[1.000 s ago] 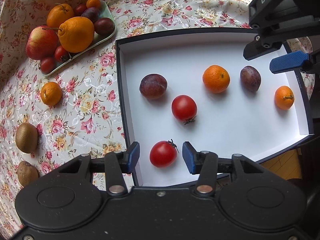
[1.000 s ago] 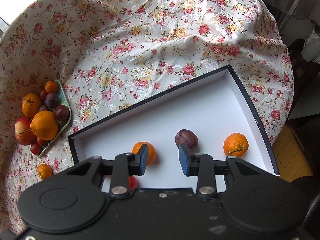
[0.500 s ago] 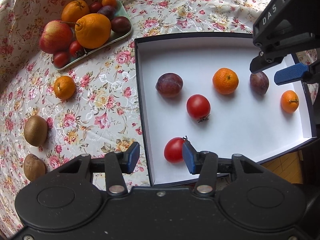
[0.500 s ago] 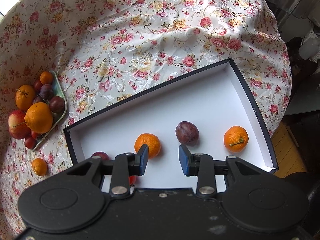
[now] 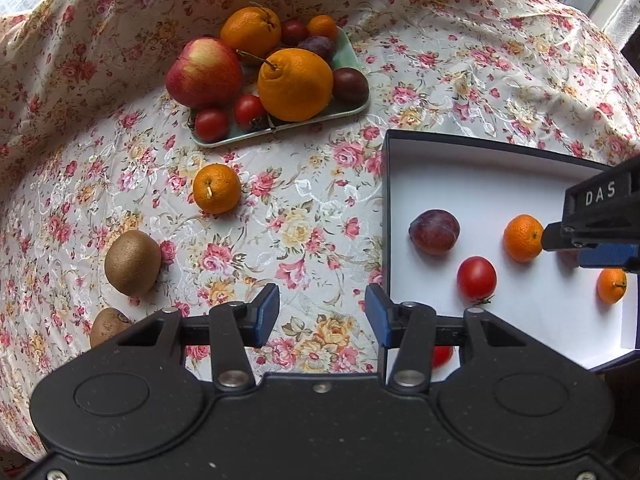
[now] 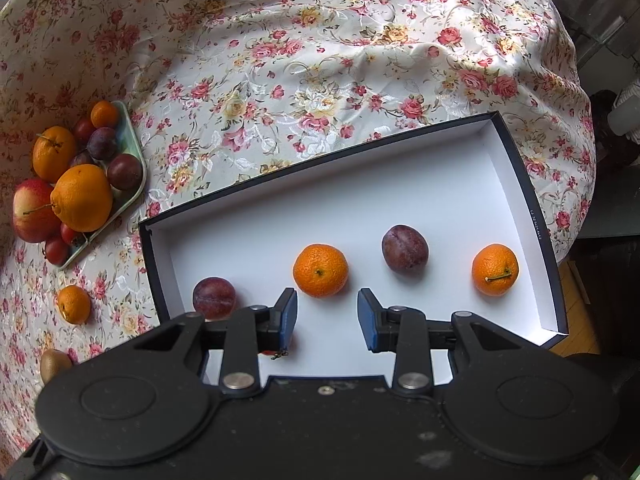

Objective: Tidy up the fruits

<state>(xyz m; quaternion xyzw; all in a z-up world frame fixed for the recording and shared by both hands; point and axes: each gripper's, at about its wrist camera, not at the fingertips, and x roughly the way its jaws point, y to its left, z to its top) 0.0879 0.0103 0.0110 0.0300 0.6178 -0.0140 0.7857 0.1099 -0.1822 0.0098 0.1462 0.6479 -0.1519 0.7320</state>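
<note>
- Jaws of left gripper [image 5: 321, 315] and right gripper [image 6: 327, 314] are held apart, nothing between.
- Sorted fruit is spaced inside white box [image 6: 420, 184], likely for tidy rows.
- Loose mandarin [image 5: 216, 188] and kiwi [image 5: 132, 263] are left on tablecloth [image 5: 304, 216], probably next.

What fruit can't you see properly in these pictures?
- Left wrist view: a red tomato in the white box is mostly behind the left gripper.
- Left wrist view: the right gripper covers nearly all of one plum.
- Right wrist view: a kiwi is half hidden by the gripper body.
</note>
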